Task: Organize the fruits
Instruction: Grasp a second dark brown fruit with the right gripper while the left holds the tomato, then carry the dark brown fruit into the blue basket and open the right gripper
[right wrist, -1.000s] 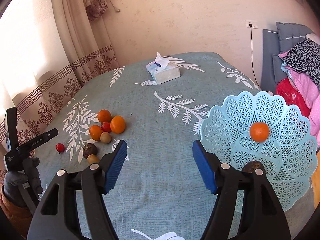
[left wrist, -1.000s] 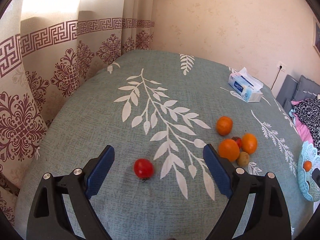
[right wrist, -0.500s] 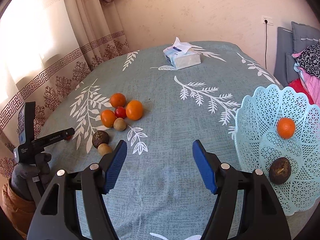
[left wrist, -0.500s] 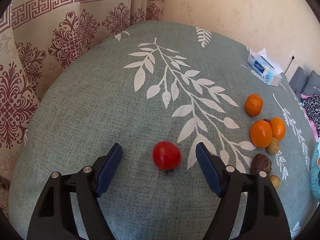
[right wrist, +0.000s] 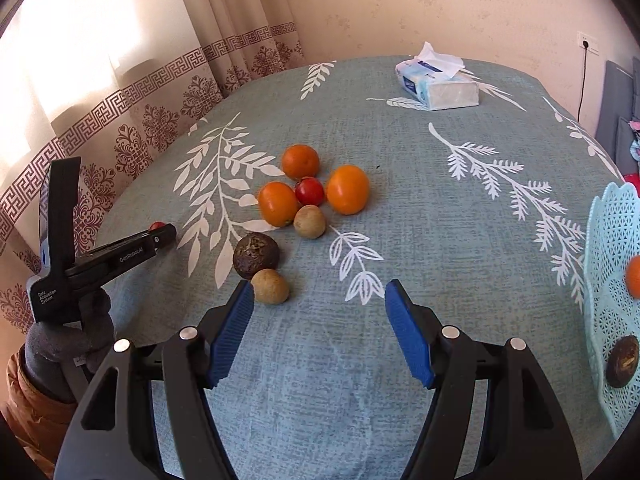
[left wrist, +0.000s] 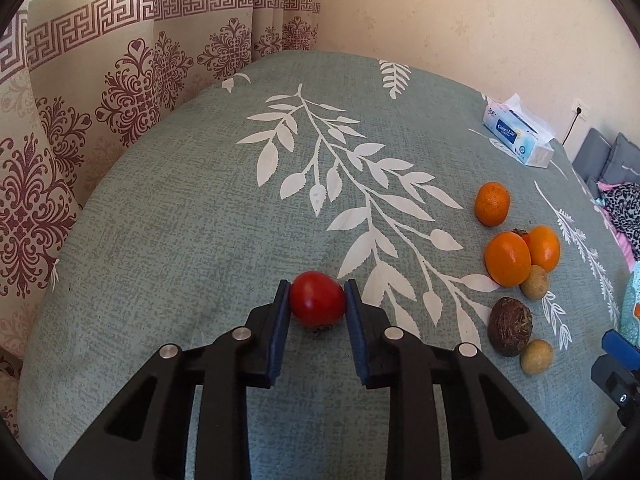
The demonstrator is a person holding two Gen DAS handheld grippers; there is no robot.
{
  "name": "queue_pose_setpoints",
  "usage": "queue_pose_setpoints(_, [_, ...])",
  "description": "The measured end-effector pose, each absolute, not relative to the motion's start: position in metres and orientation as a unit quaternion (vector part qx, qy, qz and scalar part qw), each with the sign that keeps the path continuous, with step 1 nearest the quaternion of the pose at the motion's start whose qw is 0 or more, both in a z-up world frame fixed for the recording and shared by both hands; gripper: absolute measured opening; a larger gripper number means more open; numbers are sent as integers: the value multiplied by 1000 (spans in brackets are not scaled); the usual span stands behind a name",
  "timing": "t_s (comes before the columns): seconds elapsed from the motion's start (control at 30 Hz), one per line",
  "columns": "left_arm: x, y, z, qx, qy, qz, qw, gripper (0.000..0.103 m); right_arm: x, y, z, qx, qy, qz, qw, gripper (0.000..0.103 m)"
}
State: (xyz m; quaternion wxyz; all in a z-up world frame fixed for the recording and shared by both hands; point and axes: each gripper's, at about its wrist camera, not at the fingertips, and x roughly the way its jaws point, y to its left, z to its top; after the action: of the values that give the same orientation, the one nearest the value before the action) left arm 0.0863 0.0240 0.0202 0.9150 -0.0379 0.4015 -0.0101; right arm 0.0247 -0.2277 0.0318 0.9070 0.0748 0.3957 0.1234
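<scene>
My left gripper (left wrist: 316,294) is shut on a red tomato (left wrist: 317,299) that rests on the teal leaf-print cloth (left wrist: 200,240); both blue pads press its sides. From the right wrist view this same gripper (right wrist: 160,236) shows at the far left with the tomato (right wrist: 157,225) peeking behind its tip. A cluster of fruit lies mid-table: oranges (right wrist: 347,189), a second small tomato (right wrist: 309,191), tan round fruits (right wrist: 309,221) and a dark brown one (right wrist: 256,255). My right gripper (right wrist: 320,304) stands open over bare cloth, near a tan fruit (right wrist: 270,286). The light-blue basket (right wrist: 612,280) sits at the right edge.
A tissue pack (right wrist: 438,86) lies at the far side of the table. Patterned curtains (left wrist: 100,92) hang close along the left edge. The basket holds an orange (right wrist: 633,276) and a dark fruit (right wrist: 623,361). A gloved hand (right wrist: 68,344) grips the left tool.
My left gripper came down around the red tomato and its jaws shut on it. My right gripper swung left from the basket toward the fruit cluster, staying open.
</scene>
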Motion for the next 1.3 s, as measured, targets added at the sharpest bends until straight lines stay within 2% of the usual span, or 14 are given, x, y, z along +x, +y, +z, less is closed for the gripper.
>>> queue_pose_setpoints(0.53, [81, 19, 22, -34, 398, -22, 917, 27, 82, -170, 13, 26, 434, 177, 883, 69])
queue_pose_setpoints(0.67, [82, 19, 21, -35, 400, -21, 916, 27, 94, -160, 5, 15, 444, 186, 877, 55])
queue_pose_setpoints(0.7, [83, 20, 21, -37, 401, -21, 915, 27, 95, -158, 4, 12, 441, 184, 879, 55])
queue_pose_setpoints(0.8, [83, 19, 21, -36, 402, -22, 915, 27, 96, -157, 4, 3, 435, 179, 883, 41])
queue_pose_setpoints(1.3, [80, 12, 21, -23, 397, -33, 917, 27, 68, -194, 39, 33, 380, 155, 911, 41])
